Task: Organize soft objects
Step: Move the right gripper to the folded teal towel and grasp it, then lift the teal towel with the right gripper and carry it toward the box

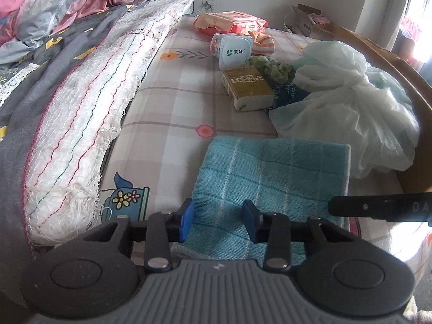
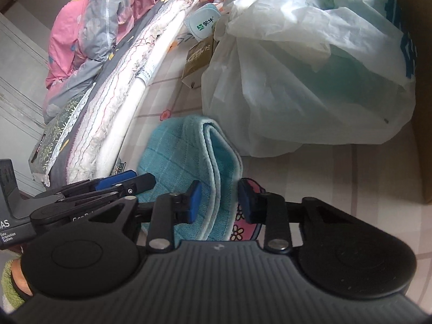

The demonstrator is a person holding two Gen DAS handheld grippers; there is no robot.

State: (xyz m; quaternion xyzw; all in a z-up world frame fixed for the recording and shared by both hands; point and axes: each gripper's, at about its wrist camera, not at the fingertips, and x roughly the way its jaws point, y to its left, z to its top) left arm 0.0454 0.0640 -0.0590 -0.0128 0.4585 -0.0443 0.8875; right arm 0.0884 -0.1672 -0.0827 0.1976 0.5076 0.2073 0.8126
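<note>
Towel [image 1: 272,172] between open hand-held grippers

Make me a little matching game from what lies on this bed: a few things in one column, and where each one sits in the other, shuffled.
Things:
1. folded teal checked towel
2. knotted white plastic bag
3. orange wet-wipes packet
4. yellow-brown tissue pack

Places:
A. far end, near the wall
B. right side, by the cardboard box
C. between the open blue gripper fingers
D. middle of the bed

Pairs: 1-C, 2-B, 3-A, 4-D
</note>
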